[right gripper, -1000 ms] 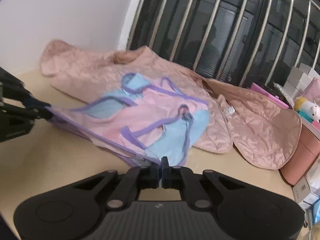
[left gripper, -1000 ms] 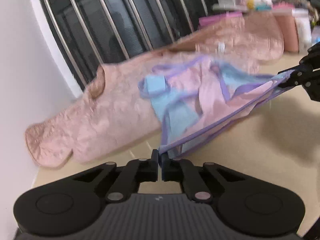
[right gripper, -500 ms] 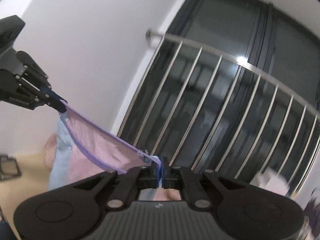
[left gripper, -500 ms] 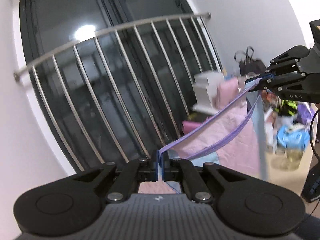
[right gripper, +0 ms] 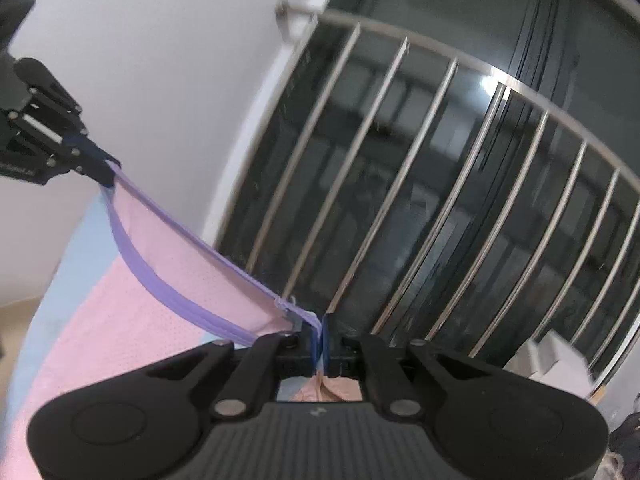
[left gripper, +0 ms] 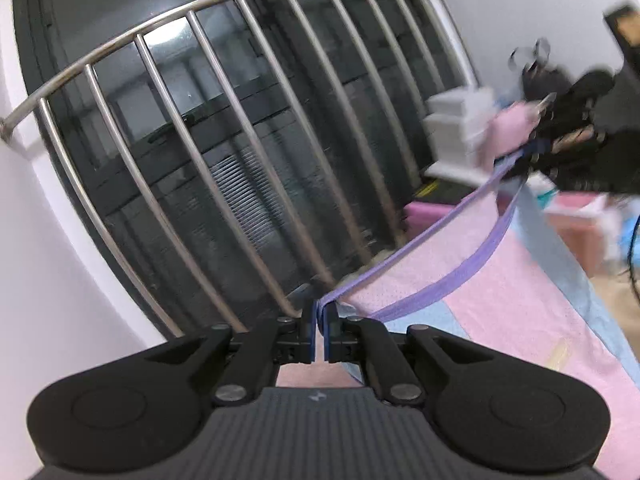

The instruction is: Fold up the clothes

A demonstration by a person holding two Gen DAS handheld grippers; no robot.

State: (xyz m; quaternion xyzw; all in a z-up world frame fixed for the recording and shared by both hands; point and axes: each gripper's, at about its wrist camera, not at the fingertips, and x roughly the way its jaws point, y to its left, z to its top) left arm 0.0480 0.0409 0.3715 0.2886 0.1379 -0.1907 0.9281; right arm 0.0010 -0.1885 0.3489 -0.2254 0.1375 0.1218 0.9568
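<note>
In front of the barred window point(left gripper: 248, 168), both claws clamp the pink/blue garment point(left gripper: 500, 300) by its purple hem: left claw point(left gripper: 319, 320) at 6 o'clock, right claw point(right gripper: 320, 326) w/ far corner. Step: held up, spread. Next, I'd guess: lay flat on bench, fold.

Looks like a home, prob. a bedroom. Dark window point(left gripper: 208, 152) w/ steel guard bars point(left gripper: 256, 148), white wall point(right gripper: 168, 80), stacked boxes point(left gripper: 456, 128), handbag point(left gripper: 540, 72).
</note>
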